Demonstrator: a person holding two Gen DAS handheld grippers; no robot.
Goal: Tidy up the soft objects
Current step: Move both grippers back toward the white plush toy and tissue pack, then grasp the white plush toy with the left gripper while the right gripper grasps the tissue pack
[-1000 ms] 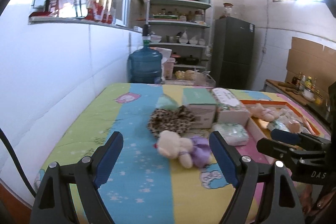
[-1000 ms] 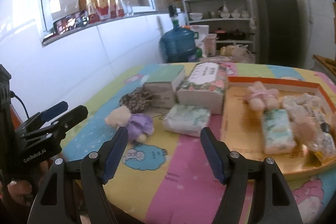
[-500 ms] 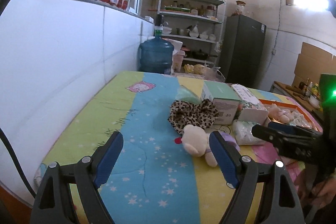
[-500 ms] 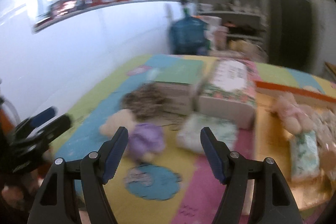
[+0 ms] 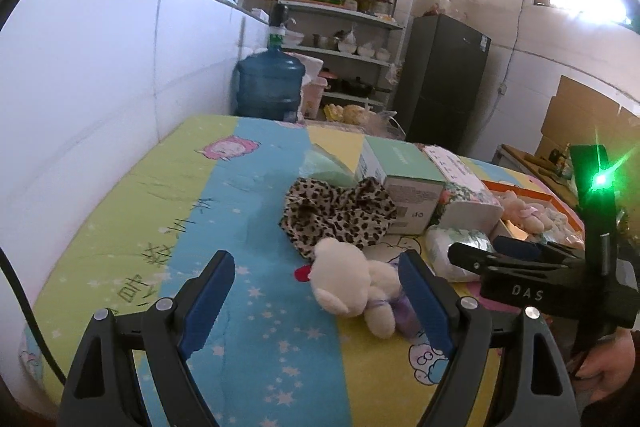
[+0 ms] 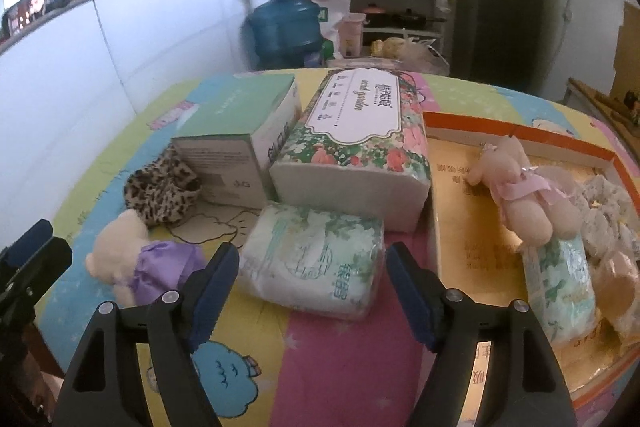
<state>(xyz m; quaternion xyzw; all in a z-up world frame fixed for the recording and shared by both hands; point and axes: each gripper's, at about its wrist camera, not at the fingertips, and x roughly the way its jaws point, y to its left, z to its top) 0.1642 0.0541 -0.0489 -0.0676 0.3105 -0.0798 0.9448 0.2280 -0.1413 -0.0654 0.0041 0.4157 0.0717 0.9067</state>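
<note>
Right tongs (image 6: 312, 287) opening, empty; two bears, two tissue packs.

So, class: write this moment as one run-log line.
left gripper: open, toward cream teddy | right gripper: opening, empty, toward tissue pack | tray: pink teddy inside

Both claws have closed in on the toys, right claw (image 6: 312, 281) opening.

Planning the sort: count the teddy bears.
2: purple bear on the table beside the leopard cloth; pink bear in the tray. Others may hide in the tray's clutter.
</note>
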